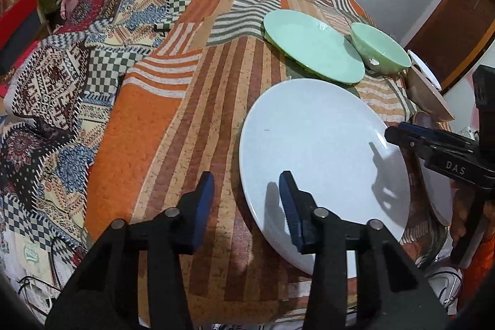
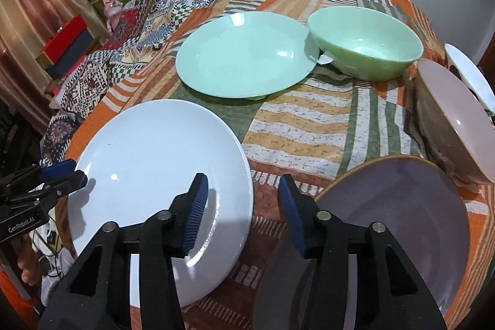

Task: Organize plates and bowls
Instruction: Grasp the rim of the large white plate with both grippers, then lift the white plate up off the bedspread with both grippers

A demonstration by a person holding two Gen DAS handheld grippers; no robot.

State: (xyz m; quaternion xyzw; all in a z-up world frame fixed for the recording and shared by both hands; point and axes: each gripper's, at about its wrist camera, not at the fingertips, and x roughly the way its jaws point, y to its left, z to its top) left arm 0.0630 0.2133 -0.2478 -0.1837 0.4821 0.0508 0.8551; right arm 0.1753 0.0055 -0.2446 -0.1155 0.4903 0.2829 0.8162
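Table: round top under a patchwork cloth [image 2: 309, 126] of orange, brown, cream and green stripes; a second patterned cloth [image 1: 62, 76] hangs off its far left side.
White plate: large white plate [image 2: 154, 163] lies flat at the near left of the table, its near edge close to the table's rim.
Green plate: pale green plate [image 2: 244, 54] sits farther back, beyond the white plate and apart from it.
Green bowl: pale green bowl [image 2: 365, 40] stands upright just right of the green plate, their rims touching or nearly so.
Purple plate: lilac plate with a brown rim [image 2: 402, 225] lies near right, just beside the white plate.
Pink bowl: pink bowl with a brown outside [image 2: 454, 119] stands at the far right, beyond the purple plate.
White dish: white piece with holes [image 2: 470, 73] shows behind the pink bowl, mostly hidden.
Left gripper: left gripper [image 1: 247, 206] has its jaws apart, straddling the left edge of the white plate, one pad over the cloth and one over the plate; no pad presses on the rim, nothing grasped.
Right gripper: right gripper [image 2: 244, 215] has its jaws apart over the gap between the white and purple plates, left pad above the white plate's right edge; nothing grasped.
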